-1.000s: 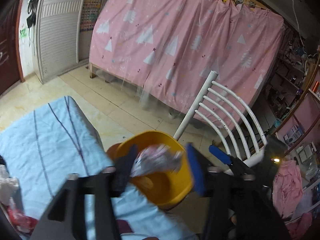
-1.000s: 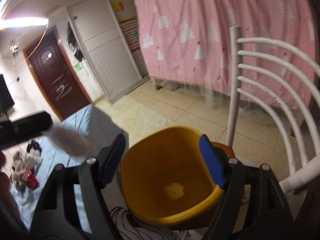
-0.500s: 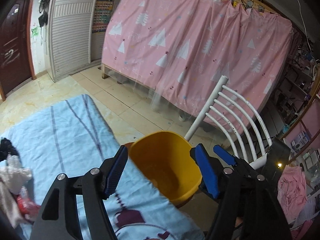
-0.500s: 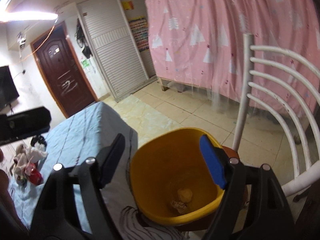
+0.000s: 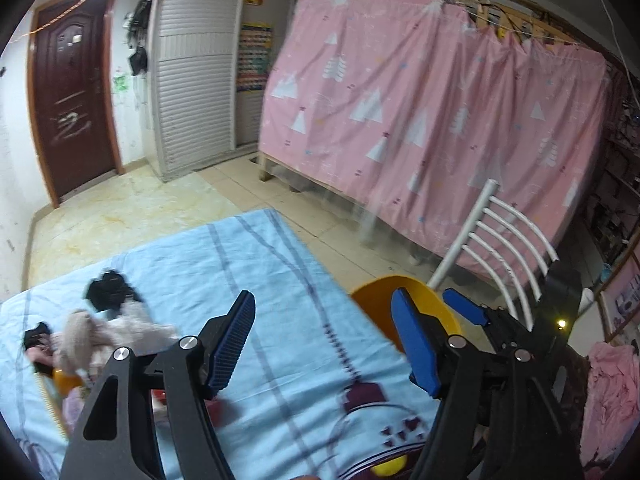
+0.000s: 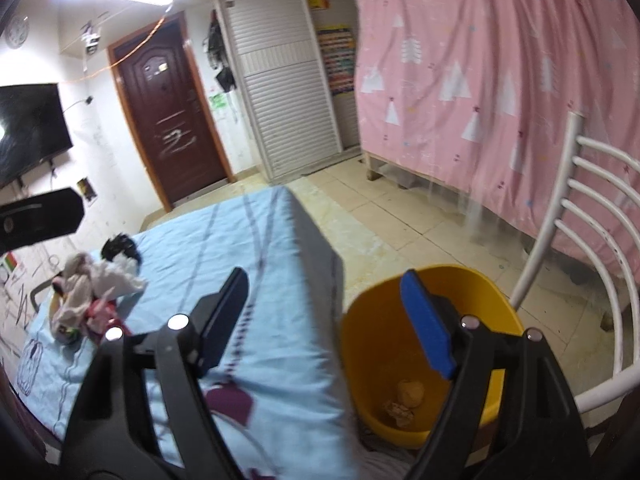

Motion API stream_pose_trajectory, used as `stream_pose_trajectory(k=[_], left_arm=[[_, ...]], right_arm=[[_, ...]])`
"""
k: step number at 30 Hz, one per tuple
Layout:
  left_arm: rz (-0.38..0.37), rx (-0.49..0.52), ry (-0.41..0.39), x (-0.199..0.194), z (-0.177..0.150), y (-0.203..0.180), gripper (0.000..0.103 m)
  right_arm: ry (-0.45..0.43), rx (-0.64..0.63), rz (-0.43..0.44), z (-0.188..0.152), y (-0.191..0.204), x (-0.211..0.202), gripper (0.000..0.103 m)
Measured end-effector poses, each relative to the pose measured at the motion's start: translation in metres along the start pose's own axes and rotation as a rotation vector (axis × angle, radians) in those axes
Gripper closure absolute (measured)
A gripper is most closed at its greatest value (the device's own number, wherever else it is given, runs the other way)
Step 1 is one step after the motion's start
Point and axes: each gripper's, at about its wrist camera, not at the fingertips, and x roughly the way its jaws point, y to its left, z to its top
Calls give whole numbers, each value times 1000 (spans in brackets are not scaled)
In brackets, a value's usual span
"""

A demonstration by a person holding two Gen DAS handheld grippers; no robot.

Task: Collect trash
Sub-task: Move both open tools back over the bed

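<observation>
The left gripper [image 5: 324, 340] stands wide with nothing between its blue pads; its jaws opened further earlier in the last second. The right gripper [image 6: 328, 312] is also wide and empty, its jaws having just been opening as well. Both hang above the tabletop [image 6: 264, 248] covered in a pale blue striped cloth, near its edge by the yellow bin [image 6: 404, 316].

In the bin, seen from the right wrist, lie two scraps [image 6: 406, 398]: a crumpled yellowish ball and a pale wad touching it (so, judging by that, part of the collecting is done).

What is left sits well apart, at the far left of the cloth: one heap of trash [image 6: 94, 288] made of whitish crumpled paper, something black at its far side and something red at its near side. How many pieces make up the heap I cannot tell; it is blurred in the left view [image 5: 100, 328]. One white chair [image 6: 592, 216] stands just beside the bin.
</observation>
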Motion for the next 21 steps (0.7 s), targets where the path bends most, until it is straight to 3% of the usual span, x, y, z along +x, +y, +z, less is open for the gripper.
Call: stream_pose_trajectory(k=[12,21], left_arm=[[142,-49,-14,-45,-17,77,40],[221,-123,14,-56,-43,135,39]], right_arm=[[61,-120,136,-5,77,9,23],[125,-186,207,-17,119,18,22]])
